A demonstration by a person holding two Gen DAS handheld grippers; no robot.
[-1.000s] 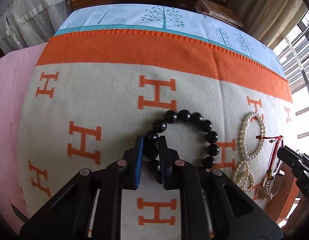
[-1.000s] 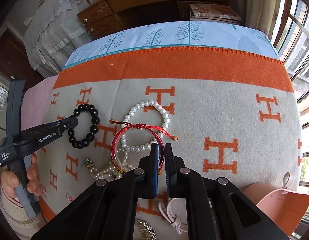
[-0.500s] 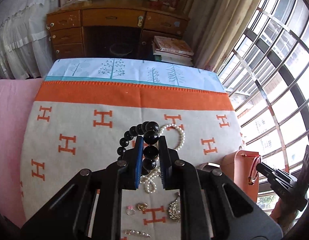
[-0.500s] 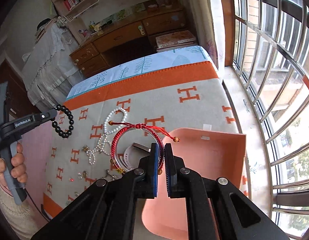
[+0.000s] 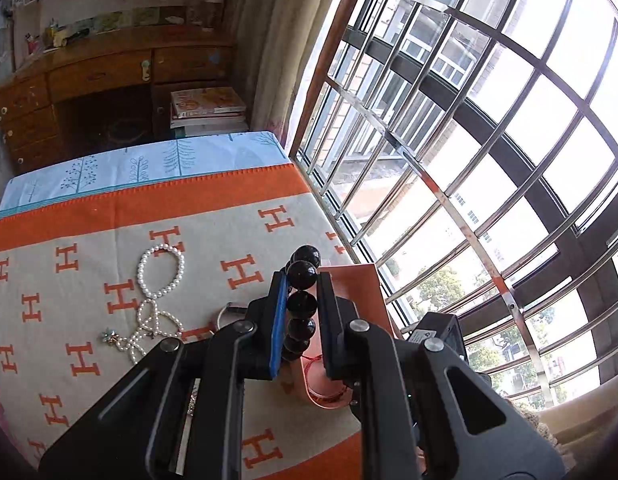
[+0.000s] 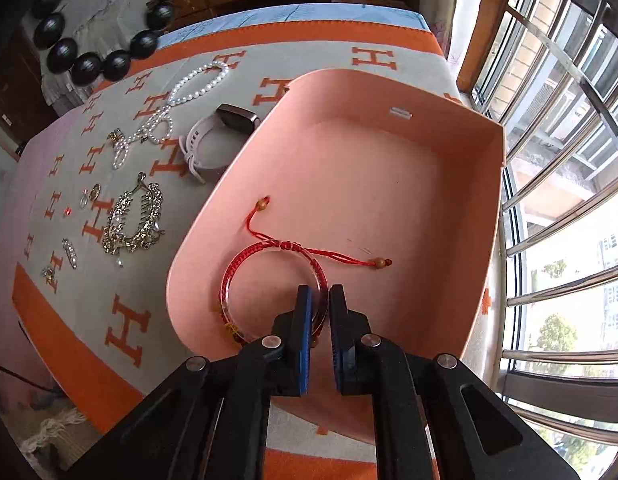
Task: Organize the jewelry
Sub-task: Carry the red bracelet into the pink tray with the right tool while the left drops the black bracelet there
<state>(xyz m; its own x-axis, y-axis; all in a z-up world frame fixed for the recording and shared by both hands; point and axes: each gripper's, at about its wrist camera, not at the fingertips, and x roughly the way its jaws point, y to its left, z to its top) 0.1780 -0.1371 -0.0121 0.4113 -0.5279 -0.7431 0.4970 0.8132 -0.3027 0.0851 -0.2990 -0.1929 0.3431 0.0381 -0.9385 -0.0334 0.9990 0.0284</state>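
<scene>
My left gripper is shut on a black bead bracelet and holds it in the air above the pink tray; the bracelet also hangs at the top left of the right wrist view. My right gripper is low inside the pink tray, shut on a red cord bracelet with a clear bangle. The bracelet rests on the tray floor, its cord ends spread out.
On the orange-and-cream H blanket lie a pearl necklace, a pink smartwatch, a gold necklace and several small earrings. A barred window runs along the right edge. A wooden desk stands behind.
My right gripper has lowered the red bracelet into the pink tray. My left gripper has lifted the black bracelet off the blanket and carried it right, over the tray.
</scene>
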